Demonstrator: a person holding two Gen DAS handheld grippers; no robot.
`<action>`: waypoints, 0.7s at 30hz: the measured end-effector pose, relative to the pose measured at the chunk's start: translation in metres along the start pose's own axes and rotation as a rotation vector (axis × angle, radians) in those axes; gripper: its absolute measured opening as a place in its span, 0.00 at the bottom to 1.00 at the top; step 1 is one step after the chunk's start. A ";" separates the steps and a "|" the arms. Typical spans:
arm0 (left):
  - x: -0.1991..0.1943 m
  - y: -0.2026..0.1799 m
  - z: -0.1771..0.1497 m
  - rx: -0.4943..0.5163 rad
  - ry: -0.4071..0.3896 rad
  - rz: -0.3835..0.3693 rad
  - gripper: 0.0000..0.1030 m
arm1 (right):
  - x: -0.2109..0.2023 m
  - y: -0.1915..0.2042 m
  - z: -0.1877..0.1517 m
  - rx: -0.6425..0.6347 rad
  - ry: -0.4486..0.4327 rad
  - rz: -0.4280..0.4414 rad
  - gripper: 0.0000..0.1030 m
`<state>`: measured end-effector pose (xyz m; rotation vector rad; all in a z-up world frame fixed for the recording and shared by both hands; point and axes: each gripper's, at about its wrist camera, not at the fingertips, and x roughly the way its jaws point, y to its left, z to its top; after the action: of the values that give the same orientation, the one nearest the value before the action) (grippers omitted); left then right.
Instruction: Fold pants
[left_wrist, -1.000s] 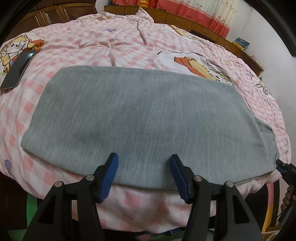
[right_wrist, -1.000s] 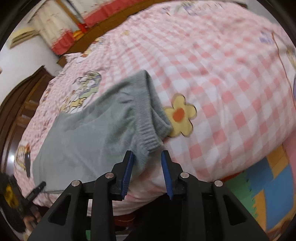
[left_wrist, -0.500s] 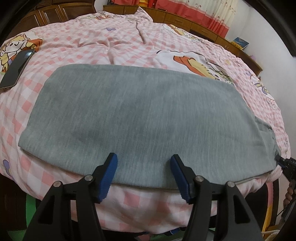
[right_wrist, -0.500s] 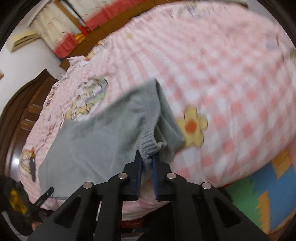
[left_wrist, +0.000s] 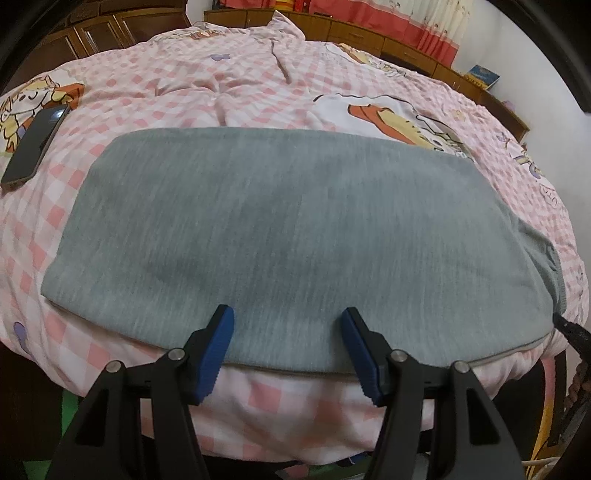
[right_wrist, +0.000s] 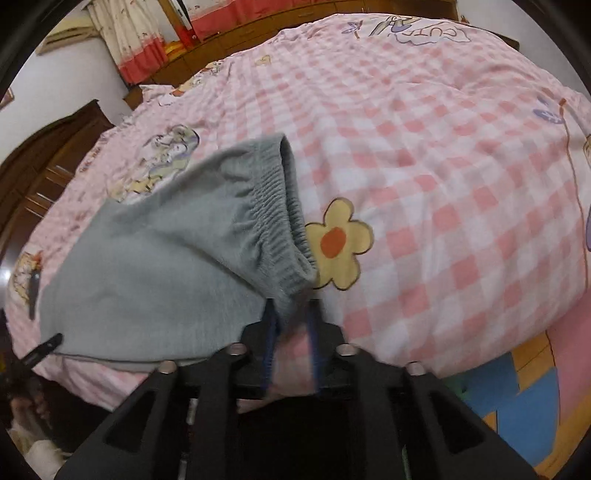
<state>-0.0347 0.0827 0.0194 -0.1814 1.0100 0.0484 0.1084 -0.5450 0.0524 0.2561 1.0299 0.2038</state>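
Grey knit pants (right_wrist: 147, 266) with ribbed elastic waistband (right_wrist: 273, 225) on pink checked bedcover (right_wrist: 443, 155), right gripper (right_wrist: 291, 314) jaws just reopened, waistband corner between them, yellow flower print (right_wrist: 338, 243) beside

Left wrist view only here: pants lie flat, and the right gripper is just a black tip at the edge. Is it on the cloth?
Observer: Yes, the right gripper is at the waistband corner, with cloth between its jaws.
Operator: Clamped?
Observer: No. The jaws have just been opening, and a gap shows beside the cloth, though that part is blurred.
Operator: Waistband lying flat?
Observer: Not quite. The elastic is bunched and its mouth gapes a little, with the near corner beside a yellow flower print on the quilt.
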 end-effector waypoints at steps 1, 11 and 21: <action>-0.001 -0.002 0.001 0.005 0.002 0.000 0.62 | -0.006 -0.001 0.004 -0.007 -0.001 0.002 0.32; -0.002 -0.046 0.011 0.035 -0.004 -0.078 0.62 | 0.030 0.016 0.094 -0.122 -0.012 0.089 0.56; 0.009 -0.046 0.004 0.041 0.030 -0.033 0.62 | 0.065 0.024 0.096 -0.110 -0.044 0.143 0.30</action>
<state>-0.0206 0.0373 0.0195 -0.1616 1.0373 -0.0050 0.2231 -0.5146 0.0540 0.2335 0.9537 0.3813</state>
